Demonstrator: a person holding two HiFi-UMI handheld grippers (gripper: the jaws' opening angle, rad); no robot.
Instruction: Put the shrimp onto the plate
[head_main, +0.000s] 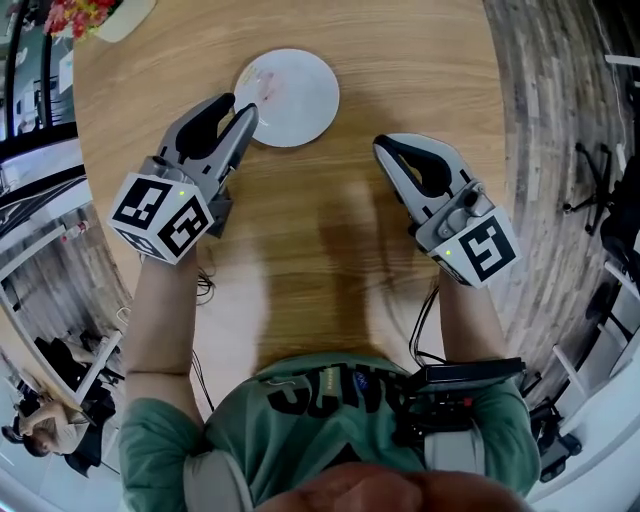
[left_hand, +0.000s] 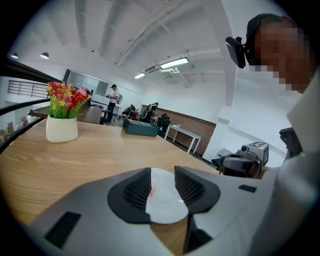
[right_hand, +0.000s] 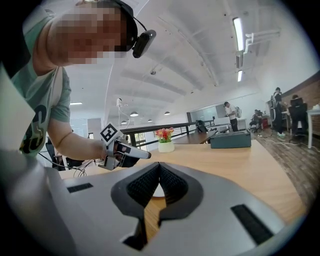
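Observation:
A white plate (head_main: 290, 100) lies on the round wooden table (head_main: 400, 60), toward its far side. A small pinkish piece, likely the shrimp (head_main: 268, 86), lies on the plate's left part. It shows as a faint red mark (left_hand: 149, 192) in the left gripper view. My left gripper (head_main: 245, 106) is at the plate's left rim, open, with nothing between its fingers; the plate (left_hand: 167, 200) shows through the gap of the left gripper (left_hand: 163, 172). My right gripper (head_main: 381, 146) hovers to the right of the plate, shut and empty. In the right gripper view, the right gripper (right_hand: 159, 167) has its pads meeting.
A white pot of red and yellow flowers (head_main: 100, 14) stands at the table's far left edge, also seen as the pot (left_hand: 62, 128). Cables hang by the person's arms at the near edge. Office desks and people are far in the background.

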